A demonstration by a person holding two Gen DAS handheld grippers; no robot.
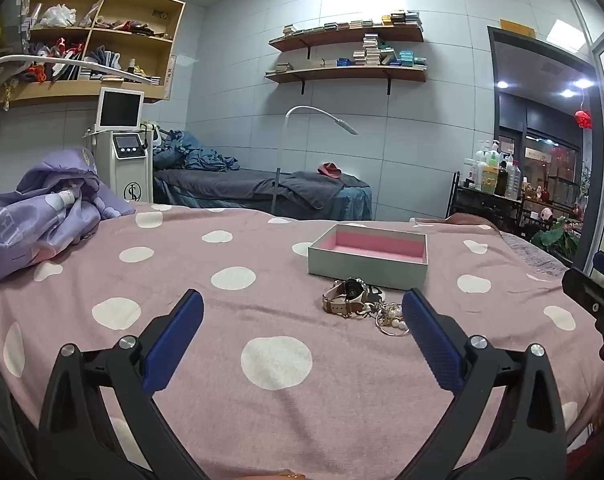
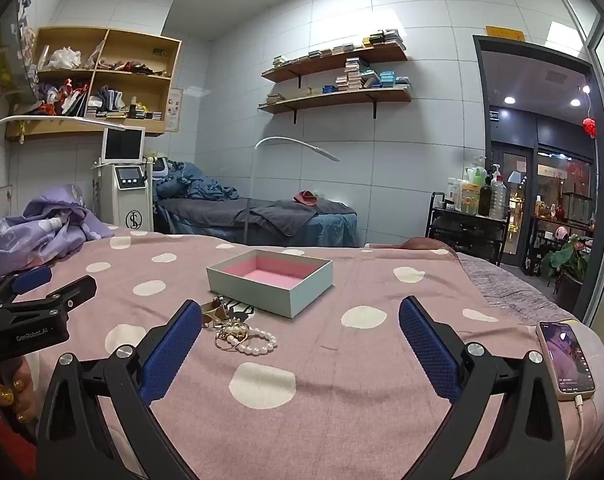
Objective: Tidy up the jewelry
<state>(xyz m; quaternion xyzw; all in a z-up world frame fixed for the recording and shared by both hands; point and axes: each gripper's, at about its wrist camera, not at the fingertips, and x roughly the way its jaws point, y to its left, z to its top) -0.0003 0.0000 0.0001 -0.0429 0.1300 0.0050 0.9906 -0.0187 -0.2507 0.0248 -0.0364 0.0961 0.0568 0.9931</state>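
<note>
Very start of the sorting, by the look of it: nothing picked up yet, nothing put away

Left gripper [image 1: 302,316] spread wide and empty, filling the lower half of the left wrist view, blue pads hovering above the pink polka-dot blanket [image 1: 221,360]; right gripper [image 2: 299,320] likewise released, gripping nothing, low in the right wrist view. Each tool also glimpsed at the edge of the other's picture

Jewelry all in one small heap just right of centre in the left view, left of centre in the right view: a watch [image 1: 348,294] with pale strap lying nearest the box, a pearl bracelet [image 2: 257,342] toward the camera, gold rings or bangles [image 2: 229,336] tangled against it, a dark piece behind, too small to name. Heap partly hidden by one blue pad in each view

Open grey box [image 2: 302,294] with pink foam lining [image 2: 269,272] just beyond the heap, centre of both frames; empty as far as visible, near wall hiding part of the floor

Next move, probably: lowering one gripper onto a single piece, the pearl bracelet being the most exposed, closing on it alone without dragging the tangled rings, then lifting over the box wall. Care needed with slack fabric under the pads

A phone [image 2: 566,360] on its cable at lower right of the right view, well apart from the heap
</note>
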